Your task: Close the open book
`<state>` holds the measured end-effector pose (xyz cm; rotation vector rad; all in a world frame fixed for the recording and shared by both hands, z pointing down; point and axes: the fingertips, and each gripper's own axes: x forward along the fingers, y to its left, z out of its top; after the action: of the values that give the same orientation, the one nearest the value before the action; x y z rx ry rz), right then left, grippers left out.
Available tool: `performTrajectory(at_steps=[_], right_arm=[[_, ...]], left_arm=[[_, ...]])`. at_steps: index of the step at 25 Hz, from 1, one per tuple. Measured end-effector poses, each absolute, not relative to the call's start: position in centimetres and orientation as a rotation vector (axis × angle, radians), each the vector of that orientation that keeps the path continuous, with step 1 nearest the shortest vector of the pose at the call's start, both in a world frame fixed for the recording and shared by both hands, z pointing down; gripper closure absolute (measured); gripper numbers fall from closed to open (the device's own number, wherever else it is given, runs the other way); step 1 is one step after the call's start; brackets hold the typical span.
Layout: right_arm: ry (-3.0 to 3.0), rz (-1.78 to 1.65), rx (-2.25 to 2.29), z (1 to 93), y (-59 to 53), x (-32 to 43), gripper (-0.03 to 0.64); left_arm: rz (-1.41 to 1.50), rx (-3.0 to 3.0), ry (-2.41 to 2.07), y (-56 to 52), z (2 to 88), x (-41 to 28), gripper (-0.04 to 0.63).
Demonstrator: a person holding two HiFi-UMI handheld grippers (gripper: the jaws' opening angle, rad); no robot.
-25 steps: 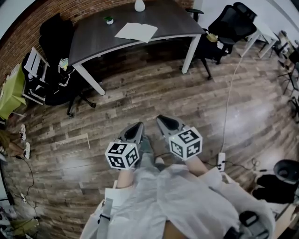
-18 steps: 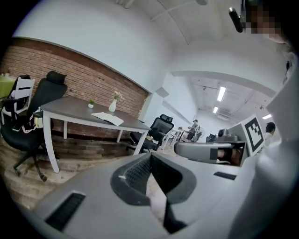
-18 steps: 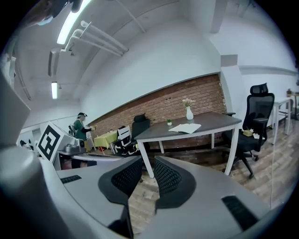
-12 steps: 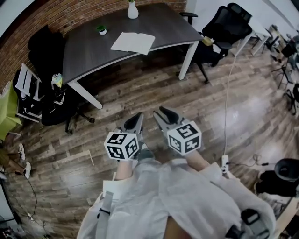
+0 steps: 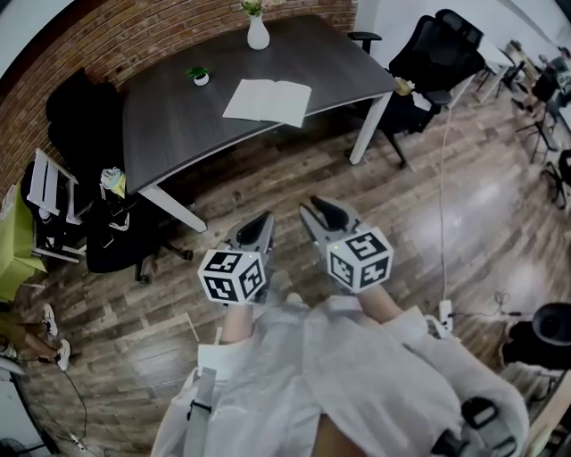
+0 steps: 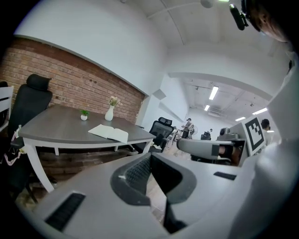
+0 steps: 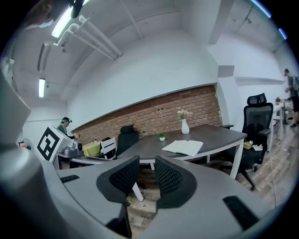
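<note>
— Book position?
— Open, by the desk's front edge (grippers well short). Left gripper clenched, empty; right gripper, jaws just been opening, empty. Next, likely: approach, fold one half over.

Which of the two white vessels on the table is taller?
The white narrow-necked vase holding flowers; the small white pot with a green plant, left of it, is much lower.

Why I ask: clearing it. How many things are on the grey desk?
3: an open book near the front edge, a white vase at the back, a small potted plant left of the vase. None seem hidden.
</note>
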<state>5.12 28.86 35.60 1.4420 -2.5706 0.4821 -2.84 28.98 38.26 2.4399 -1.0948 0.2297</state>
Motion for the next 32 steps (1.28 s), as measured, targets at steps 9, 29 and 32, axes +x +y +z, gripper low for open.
performTrajectory(at_steps=[9,29,32], right_arm=[[-2.485,0.559,1.415,38.7,26.8,3.6,0.522],[-2.501,0.668,1.249,41.7,9.2,1.3,0.522],[-2.519,0.657,1.239,41.1,4.9,1.8,0.522]], left_arm=[[0.208,2.336,-1.013,28.5,42.1,-4.4,0.591],[0.267,2.239,-1.125,12.2,44.1,-7.3,0.591],[0.267,2.241,-1.145,8.2,43.5,-6.8,0.591]])
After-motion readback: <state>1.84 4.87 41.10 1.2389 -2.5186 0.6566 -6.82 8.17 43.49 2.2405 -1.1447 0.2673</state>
